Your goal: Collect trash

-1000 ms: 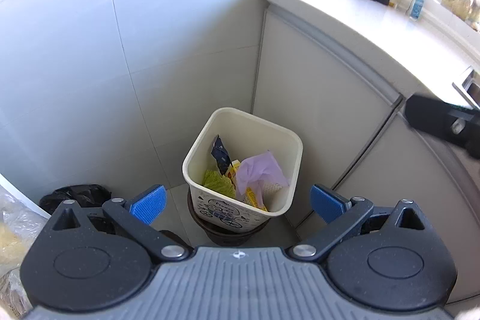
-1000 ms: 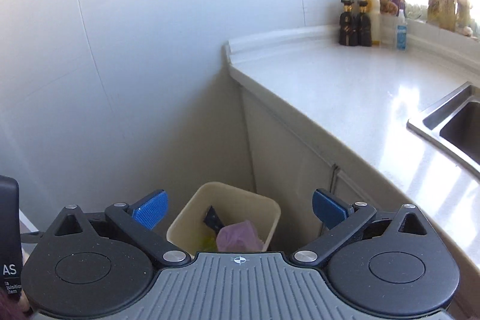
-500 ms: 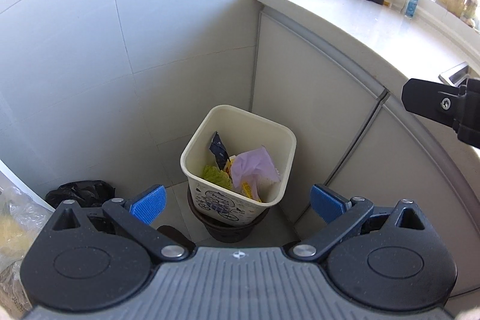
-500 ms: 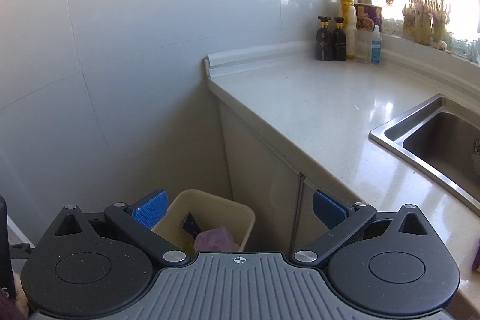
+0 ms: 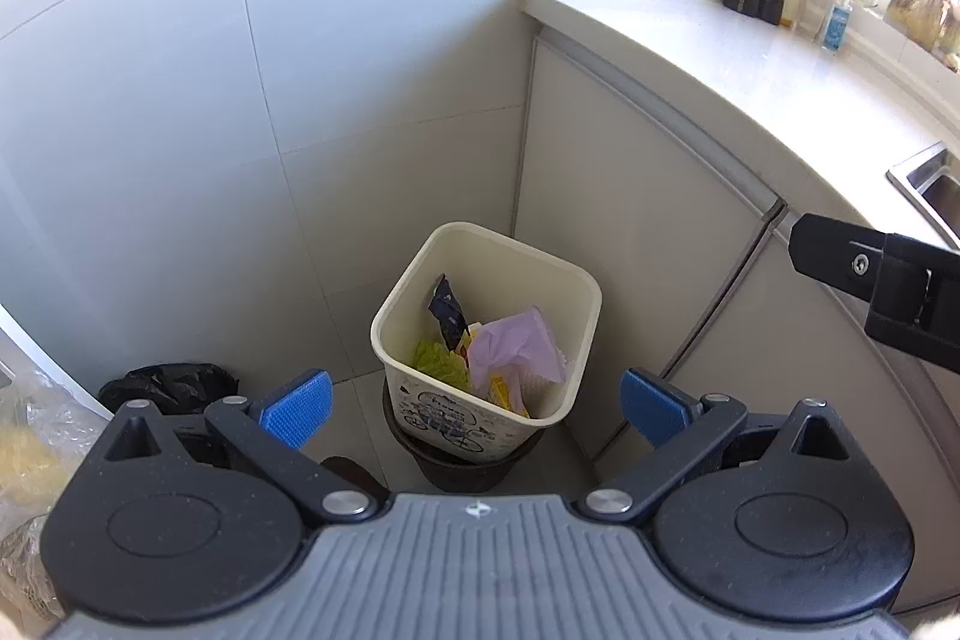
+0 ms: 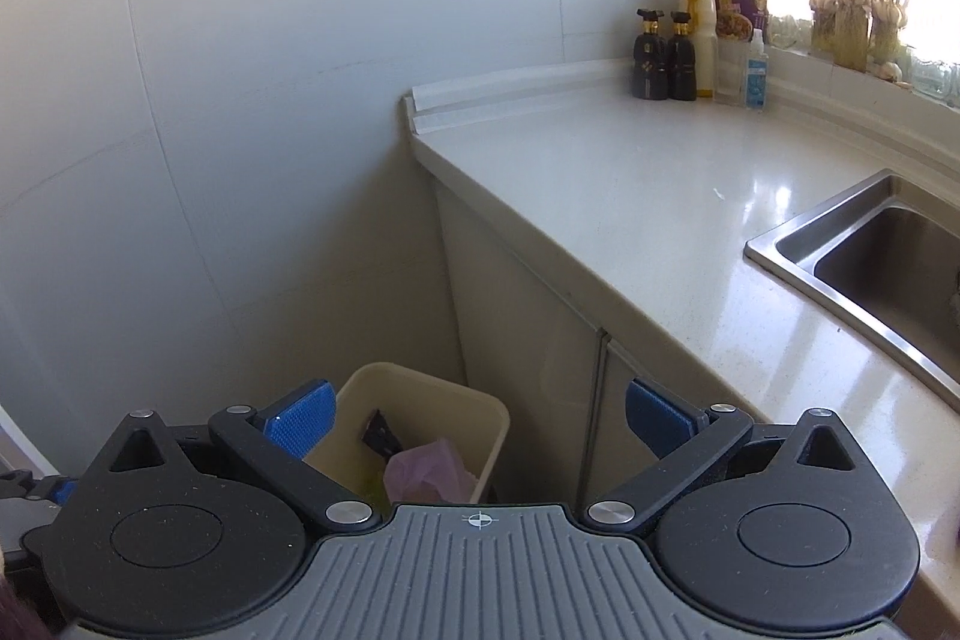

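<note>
A cream square bin stands on a dark round base in the floor corner beside the cabinet. Inside lie a crumpled lilac glove or bag, a dark wrapper and green and yellow scraps. My left gripper hovers above the bin, open, its blue pads empty. In the right wrist view the bin shows low down, partly hidden by the tool. My right gripper is open and empty, held higher, near the counter edge. Its black body enters the left wrist view at right.
A white counter runs right, with dark bottles, a yellow-capped bottle and a small spray bottle at the back. A steel sink lies right. A black bag and clear plastic sit left on the floor.
Both grippers have risen and drawn back from the bin, which looks smaller and lower now. The right view has swung right, showing more counter and sink. Both stay open.
</note>
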A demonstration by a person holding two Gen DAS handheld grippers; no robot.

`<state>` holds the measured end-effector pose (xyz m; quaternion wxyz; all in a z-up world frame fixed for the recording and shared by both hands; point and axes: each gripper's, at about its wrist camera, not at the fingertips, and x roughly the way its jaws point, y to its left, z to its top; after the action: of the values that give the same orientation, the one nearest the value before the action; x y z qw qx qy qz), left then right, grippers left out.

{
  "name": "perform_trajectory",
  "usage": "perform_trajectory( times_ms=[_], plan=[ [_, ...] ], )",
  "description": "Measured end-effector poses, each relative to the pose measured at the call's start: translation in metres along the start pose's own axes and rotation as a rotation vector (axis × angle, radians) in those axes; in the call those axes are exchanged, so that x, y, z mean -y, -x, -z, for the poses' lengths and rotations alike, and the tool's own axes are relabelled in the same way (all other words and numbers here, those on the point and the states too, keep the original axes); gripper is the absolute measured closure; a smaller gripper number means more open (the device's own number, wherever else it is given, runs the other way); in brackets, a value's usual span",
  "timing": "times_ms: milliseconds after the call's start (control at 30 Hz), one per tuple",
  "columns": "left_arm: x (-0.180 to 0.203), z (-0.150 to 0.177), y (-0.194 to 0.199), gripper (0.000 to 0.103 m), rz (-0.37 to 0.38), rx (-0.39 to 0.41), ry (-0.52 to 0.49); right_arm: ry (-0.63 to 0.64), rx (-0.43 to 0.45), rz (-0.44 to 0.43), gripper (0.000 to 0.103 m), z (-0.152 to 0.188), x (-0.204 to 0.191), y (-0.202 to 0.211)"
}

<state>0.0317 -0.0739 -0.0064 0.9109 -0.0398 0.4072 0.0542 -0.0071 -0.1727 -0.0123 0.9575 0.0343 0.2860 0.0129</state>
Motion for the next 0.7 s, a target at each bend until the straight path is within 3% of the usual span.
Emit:
perform_trajectory(
  times_ms=[700],
  plan=[
    [0.0030, -0.0032, 0.0046, 0.001, -0.003, 0.011, 0.006, 0.020, 0.011, -0.019, 0.000, -0.0031, -0.0006, 0.0054]
  ],
)
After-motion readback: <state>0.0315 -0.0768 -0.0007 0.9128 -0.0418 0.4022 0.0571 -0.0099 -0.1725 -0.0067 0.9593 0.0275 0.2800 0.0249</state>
